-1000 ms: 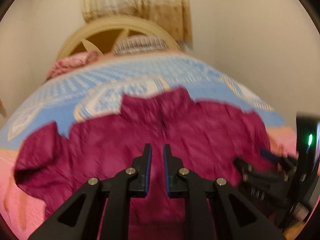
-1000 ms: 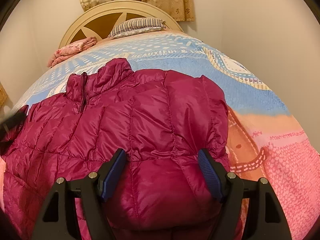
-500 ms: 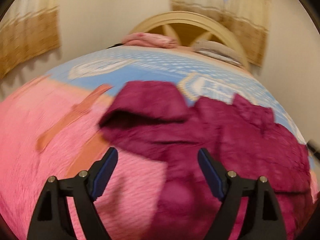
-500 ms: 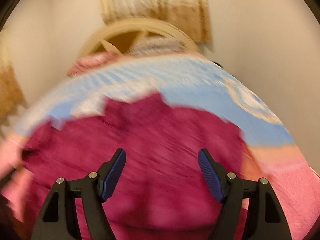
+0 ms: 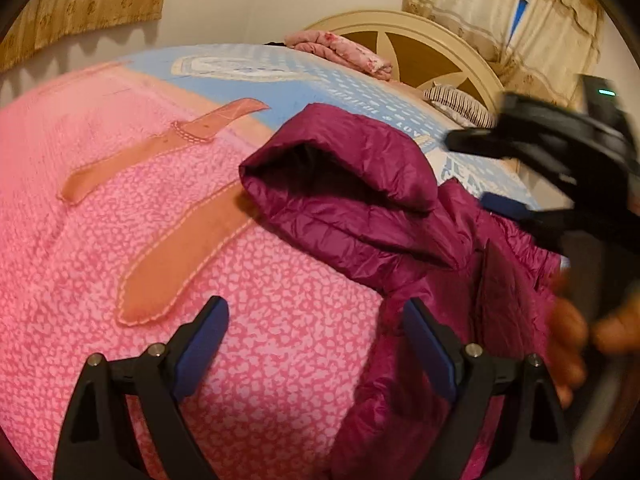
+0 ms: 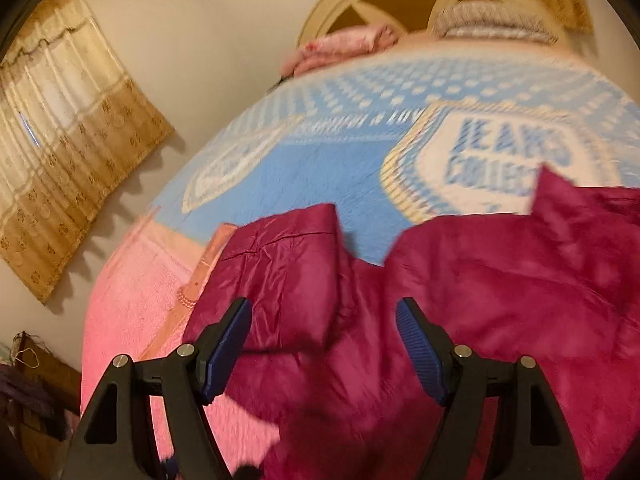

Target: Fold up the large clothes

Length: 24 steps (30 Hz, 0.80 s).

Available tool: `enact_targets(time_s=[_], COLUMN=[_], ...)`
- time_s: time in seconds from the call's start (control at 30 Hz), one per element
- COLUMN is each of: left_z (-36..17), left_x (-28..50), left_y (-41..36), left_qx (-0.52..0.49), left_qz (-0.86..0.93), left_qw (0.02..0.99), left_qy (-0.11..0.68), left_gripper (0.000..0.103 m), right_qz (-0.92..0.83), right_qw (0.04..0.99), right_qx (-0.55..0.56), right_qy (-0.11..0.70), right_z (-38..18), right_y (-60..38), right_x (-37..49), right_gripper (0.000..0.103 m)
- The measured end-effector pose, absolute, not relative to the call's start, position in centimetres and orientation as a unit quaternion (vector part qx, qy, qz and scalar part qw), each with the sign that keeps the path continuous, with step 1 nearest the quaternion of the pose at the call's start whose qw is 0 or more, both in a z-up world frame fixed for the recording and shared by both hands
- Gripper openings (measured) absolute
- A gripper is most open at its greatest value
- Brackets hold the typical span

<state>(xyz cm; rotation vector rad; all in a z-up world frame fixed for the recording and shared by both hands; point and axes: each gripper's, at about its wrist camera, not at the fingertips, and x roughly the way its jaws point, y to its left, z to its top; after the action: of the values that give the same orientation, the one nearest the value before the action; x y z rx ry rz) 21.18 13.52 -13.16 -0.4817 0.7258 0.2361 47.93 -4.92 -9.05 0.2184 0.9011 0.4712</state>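
Now the sleeve lies ahead of both grippers

Spread across the bed [image 5: 100, 240], the jacket [image 6: 500, 280] throws its sleeve [image 5: 340, 168] out sideways, long axis running away from the body, cuff outermost. The left gripper [image 5: 316, 344] hovers short of it, jaws wide and empty. The right gripper [image 6: 324, 344], also open and empty, hangs over the sleeve's root.

Both wrist cams look down along their hand-held grippers, close over the bed [image 5: 120, 240], sharing the maroon jacket [image 6: 500, 300] ahead.
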Motion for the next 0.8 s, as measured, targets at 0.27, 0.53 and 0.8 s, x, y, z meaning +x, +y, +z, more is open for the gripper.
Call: enact_targets(time_s=[0.27,0.53,0.8], left_z=[-13.1,-12.9,-13.1], left_x=[20.5,20.5,20.8], left_y=[13.6,13.5,13.6], left_qx=[-0.246,-0.250,-0.244], left_qz=[0.103,0.102,0.114], left_qw=[0.901,0.901,0.901], left_qy=[0.342,0.340,0.341], left_gripper=[0.097,0.098,0.098], right_qz=[0.243,0.259,0.167], right_qw=[0.859,0.904,0.941], right_qx=[0.024,-0.001,0.002], right_qy=[0.451,0.341,0.295], right_z=[-11.5,-0.6,5.9], right_y=[0.1,-2.7,-14.5], right_x=[50.2,43.4,36.1], right_gripper=[0.022,0.012,0.012])
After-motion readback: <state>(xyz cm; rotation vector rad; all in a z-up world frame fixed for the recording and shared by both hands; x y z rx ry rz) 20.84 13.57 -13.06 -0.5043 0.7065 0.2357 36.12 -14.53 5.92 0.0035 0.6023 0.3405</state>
